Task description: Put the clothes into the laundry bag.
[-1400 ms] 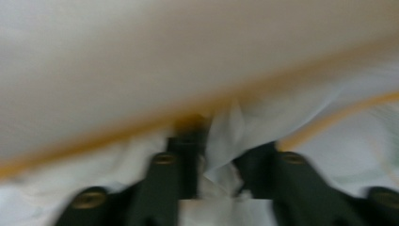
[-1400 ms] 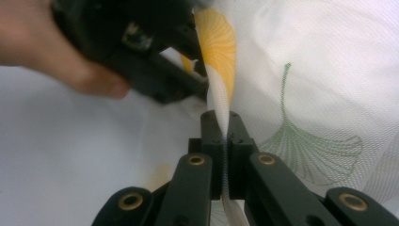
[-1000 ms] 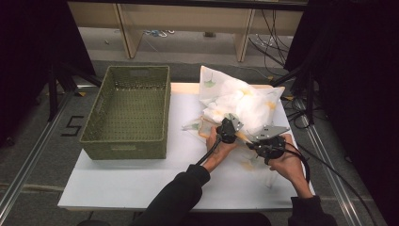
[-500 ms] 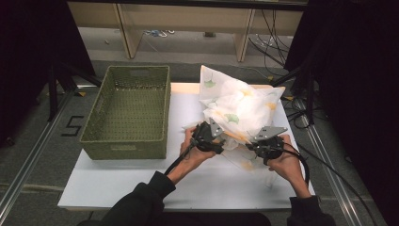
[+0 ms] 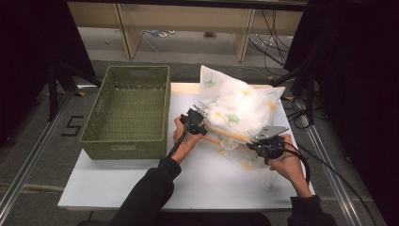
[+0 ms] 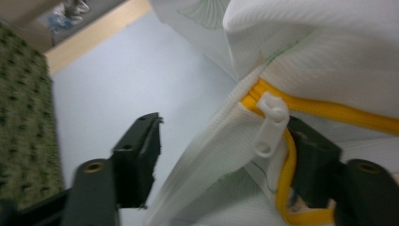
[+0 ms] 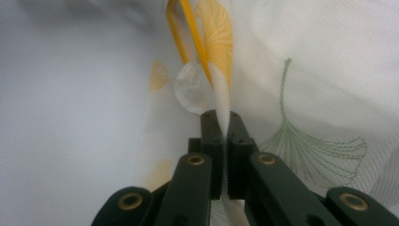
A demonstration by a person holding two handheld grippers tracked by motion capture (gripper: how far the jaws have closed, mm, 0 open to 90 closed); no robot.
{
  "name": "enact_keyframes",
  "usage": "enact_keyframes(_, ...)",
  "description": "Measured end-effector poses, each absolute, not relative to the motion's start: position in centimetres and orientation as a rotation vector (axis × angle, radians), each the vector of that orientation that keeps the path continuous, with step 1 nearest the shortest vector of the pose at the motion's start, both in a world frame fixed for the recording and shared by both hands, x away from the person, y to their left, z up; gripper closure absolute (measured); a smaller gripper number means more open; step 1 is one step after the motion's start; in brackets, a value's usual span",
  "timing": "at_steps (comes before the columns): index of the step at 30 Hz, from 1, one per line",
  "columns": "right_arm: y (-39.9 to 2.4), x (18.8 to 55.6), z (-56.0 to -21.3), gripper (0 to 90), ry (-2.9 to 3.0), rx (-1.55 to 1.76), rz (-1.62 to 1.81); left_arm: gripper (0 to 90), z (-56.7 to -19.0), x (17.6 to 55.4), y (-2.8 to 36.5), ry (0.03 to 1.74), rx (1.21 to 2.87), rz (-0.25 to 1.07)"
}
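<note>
Found the bag (image 5: 240, 106) slumped on the right half of the table (image 5: 141, 183), well apart from the basket (image 5: 127, 110) at the left. Traced its zip (image 5: 226, 134) as a yellow line along the near edge, running across the table from one gripper to the other, so long axis roughly left to right in the high view.

Saw the right gripper (image 7: 226, 127) pinched flat on the mesh of the bag just beside the zip, pads together with only cloth between. Judged that end anchored.

Saw the left gripper (image 6: 226, 155) at the other end of the zip, jaws half wide and just lately closing. Noted the white pull (image 6: 270, 125) between them, lying against the right-hand jaw, with the left-hand jaw apart from it and nothing squeezed. Counted that as no grip yet.

Judged the left hand nearer the pull, in fact the one placed to take it. Reckoned the coming move to turn on this: pull standing off-centre in the gap, zip leading away toward the right gripper. Would need closing square on the tab, then drawing it along that line while keeping the far end taut. Risked nipping mesh instead of tab.
</note>
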State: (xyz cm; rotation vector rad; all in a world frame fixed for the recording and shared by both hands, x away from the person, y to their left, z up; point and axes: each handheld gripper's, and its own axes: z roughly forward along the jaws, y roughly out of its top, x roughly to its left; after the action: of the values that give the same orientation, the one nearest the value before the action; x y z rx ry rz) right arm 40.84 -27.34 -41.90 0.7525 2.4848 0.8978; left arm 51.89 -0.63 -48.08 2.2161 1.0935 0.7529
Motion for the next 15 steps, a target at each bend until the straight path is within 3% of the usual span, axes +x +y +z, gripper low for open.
enact_keyframes(3, -27.4, 41.0, -41.9, 89.5, 2.48, 0.748, 0.899, 75.9, -48.3, 51.3, -0.9, 1.041, 2.243, 0.648)
enact_keyframes(5, -27.4, 40.9, -41.9, 89.5, 2.485, 0.751, 0.892, 81.8, -47.9, 50.2, -1.0, 0.988, 2.259, 0.624)
enact_keyframes(15, -27.2, 40.9, -42.0, 89.5, 2.498, 0.747, 0.88, 85.2, -44.8, 43.0, 2.2, 0.809, 2.253, 0.472)
